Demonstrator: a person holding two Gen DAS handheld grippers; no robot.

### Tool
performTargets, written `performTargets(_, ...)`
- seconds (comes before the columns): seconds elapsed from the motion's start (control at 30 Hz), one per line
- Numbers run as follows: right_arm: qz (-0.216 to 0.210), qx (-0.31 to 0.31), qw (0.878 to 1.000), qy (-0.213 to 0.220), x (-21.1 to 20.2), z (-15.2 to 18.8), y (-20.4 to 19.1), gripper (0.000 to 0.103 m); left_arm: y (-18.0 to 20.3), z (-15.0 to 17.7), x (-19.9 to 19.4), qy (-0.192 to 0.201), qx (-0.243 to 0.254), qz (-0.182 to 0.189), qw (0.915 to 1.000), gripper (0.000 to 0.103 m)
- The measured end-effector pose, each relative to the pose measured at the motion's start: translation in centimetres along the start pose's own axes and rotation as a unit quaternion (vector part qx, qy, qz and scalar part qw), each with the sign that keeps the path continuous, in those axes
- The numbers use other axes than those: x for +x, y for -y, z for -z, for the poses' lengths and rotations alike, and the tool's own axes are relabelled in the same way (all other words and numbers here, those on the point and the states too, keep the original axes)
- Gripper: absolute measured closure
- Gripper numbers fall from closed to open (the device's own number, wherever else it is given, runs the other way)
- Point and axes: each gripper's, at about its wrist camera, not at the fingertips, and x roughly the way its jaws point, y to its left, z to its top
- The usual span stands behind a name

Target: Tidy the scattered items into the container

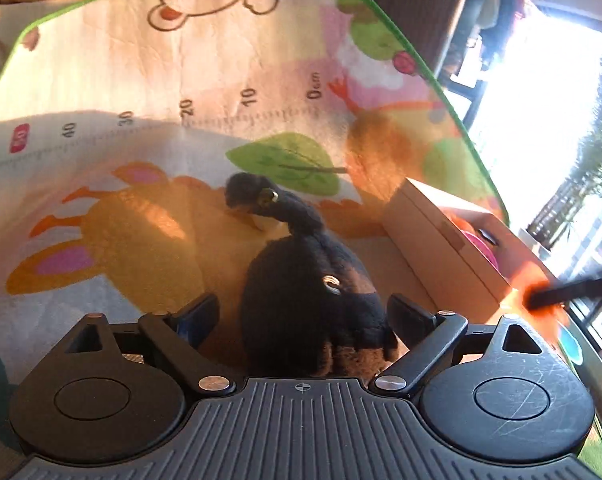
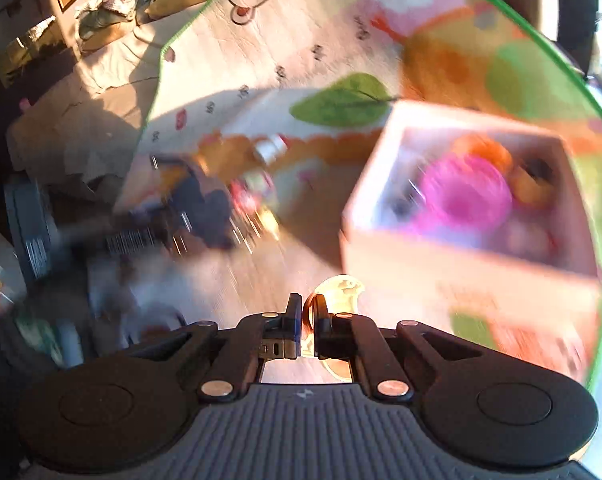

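Between my left gripper's [image 1: 303, 314] spread jaws, a black plush toy [image 1: 305, 280] is sitting ungrasped. My right gripper [image 2: 308, 316] is pinching a small translucent piece [image 2: 341, 292], needing release over the box [image 2: 441, 264] ahead-right.

The right gripper [image 2: 308, 316] has its two black fingers [image 2: 294, 316] pressed close together on a small, thin, see-through yellow piece [image 2: 343, 292] that catches the sun. Much of the picture is blurry. To the right sits a cardboard box [image 2: 461, 276] on a bright play mat [image 2: 261, 60] with a green edge. Inside the box there is a big pink round thing [image 2: 467, 192] and some orange toys [image 2: 485, 152]. To the left, on the mat, lie a few small blurry toys [image 2: 253, 196] and a little silver can [image 2: 271, 148]. A green leaf [image 2: 341, 104] is drawn on the mat behind the box.
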Motion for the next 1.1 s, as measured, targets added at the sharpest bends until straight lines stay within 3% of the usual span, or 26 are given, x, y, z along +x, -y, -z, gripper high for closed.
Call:
performTargets(0.1,0.005,0.012,1.0,0.022,-1.4,4.1,1.3,0.098,1.1,0.6,-0.8,0.018,0.016,-0.029,0.9993,0.009)
performTargets(0.3,-0.024,0.041,0.995,0.087,-4.3,9.5,3.0,0.096,4.8,2.9,-2.2,-0.004,0.039,-0.045,0.9982,0.008)
performTargets(0.33,-0.016,0.051,0.993,0.104,-4.7,10.0,3.5,0.094,5.3,3.3,-2.6,0.0,0.043,-0.046,0.998,0.008)
performTargets(0.47,0.073,0.065,0.982,0.162,-5.7,11.6,5.2,0.067,6.4,4.3,-3.8,0.023,0.038,-0.07,0.9966,0.005)
performTargets(0.5,0.084,0.069,0.98,0.167,-5.7,11.9,5.7,0.066,6.6,4.4,-3.9,0.028,0.038,-0.081,0.9956,0.005)
performTargets(0.8,0.113,0.106,0.973,0.169,-5.2,13.9,8.5,0.054,5.8,4.2,-3.1,0.002,0.006,-0.117,0.9931,0.004)
performTargets(0.9,0.107,0.086,0.977,0.163,-4.9,13.9,7.9,0.054,5.5,4.2,-3.0,-0.003,-0.002,-0.116,0.9932,0.003)
performTargets(1.1,0.141,0.031,0.978,0.152,-4.0,13.3,6.5,0.053,5.1,4.3,-3.1,-0.006,-0.016,-0.107,0.9941,0.002)
